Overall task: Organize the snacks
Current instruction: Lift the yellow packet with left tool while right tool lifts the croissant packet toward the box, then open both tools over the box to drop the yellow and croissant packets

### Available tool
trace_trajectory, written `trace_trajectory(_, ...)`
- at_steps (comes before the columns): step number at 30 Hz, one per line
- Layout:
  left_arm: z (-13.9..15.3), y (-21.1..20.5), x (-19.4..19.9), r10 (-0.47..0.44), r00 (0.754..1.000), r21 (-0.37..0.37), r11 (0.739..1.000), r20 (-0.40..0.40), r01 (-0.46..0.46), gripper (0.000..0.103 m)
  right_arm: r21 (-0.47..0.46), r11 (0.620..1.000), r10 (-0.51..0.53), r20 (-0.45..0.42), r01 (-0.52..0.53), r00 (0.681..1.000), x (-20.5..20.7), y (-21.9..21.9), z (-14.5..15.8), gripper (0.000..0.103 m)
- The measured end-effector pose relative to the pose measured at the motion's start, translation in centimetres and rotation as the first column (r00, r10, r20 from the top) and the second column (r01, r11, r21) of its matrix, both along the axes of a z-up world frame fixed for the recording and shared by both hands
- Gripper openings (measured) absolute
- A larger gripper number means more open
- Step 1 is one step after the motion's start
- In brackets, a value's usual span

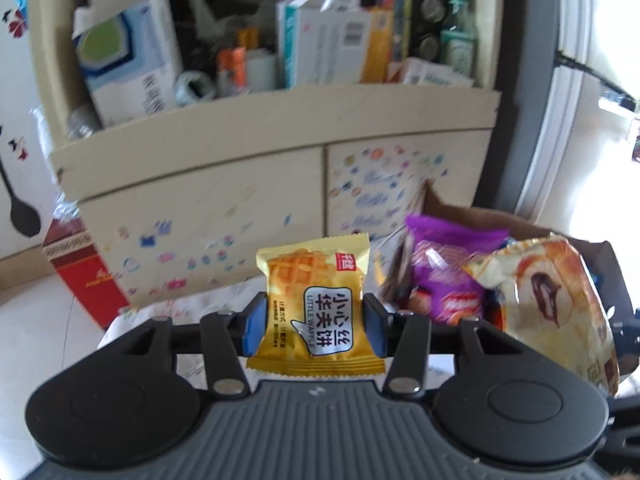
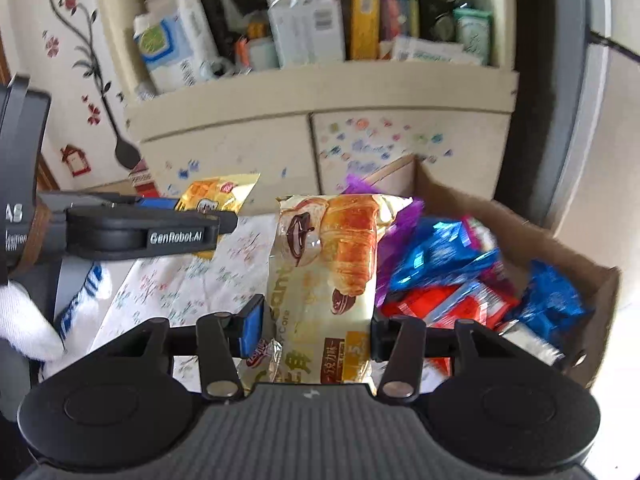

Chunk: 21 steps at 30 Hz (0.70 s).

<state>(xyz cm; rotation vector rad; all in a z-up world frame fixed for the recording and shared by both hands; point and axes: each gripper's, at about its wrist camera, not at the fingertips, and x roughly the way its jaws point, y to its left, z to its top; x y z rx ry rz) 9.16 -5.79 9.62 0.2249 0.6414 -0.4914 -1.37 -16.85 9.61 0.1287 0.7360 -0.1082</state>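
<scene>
My left gripper [image 1: 314, 320] is shut on a yellow waffle packet [image 1: 314, 300], held upright above the patterned tablecloth [image 1: 208, 300]. My right gripper [image 2: 316, 332] is shut on a cream croissant packet [image 2: 332, 264] with a chocolate-filled pastry printed on it. In the left wrist view the croissant packet [image 1: 556, 300] hangs at the right, in front of the cardboard box [image 1: 452, 204]. From the right wrist camera the left gripper [image 2: 188, 216] shows side-on at the left, with the waffle packet [image 2: 216, 192] in it. The cardboard box [image 2: 520, 220] holds several purple, blue and red snack packets [image 2: 440, 260].
A cream cabinet [image 1: 280, 132] with sticker-covered doors stands behind the table, its open shelf crammed with boxes and bottles. A red box [image 1: 88, 280] sits on the floor at the left. A gloved hand [image 2: 24, 320] holds the left gripper. A decorated wall [image 2: 72, 80] is at the left.
</scene>
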Motion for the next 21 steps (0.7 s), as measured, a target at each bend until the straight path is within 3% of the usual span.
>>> trace_trajectory(10, 1.6, -4.5, -0.8, -0.107, 0.994, -0.07, 0.991, 0.037, 0.109, 0.049, 0.002, 0.99, -0.144, 0.085, 0.144, 0.986, -1.6, -5.2, 3.0, 0.056)
trace_trajectory(21, 1.7, -10.2, -2.5, -0.234, 0.971, -0.107, 0.966, 0.046, 0.237, 0.049, 0.021, 0.955, -0.295, 0.109, 0.295, 0.949, -4.2, -9.9, 3.8, 0.056)
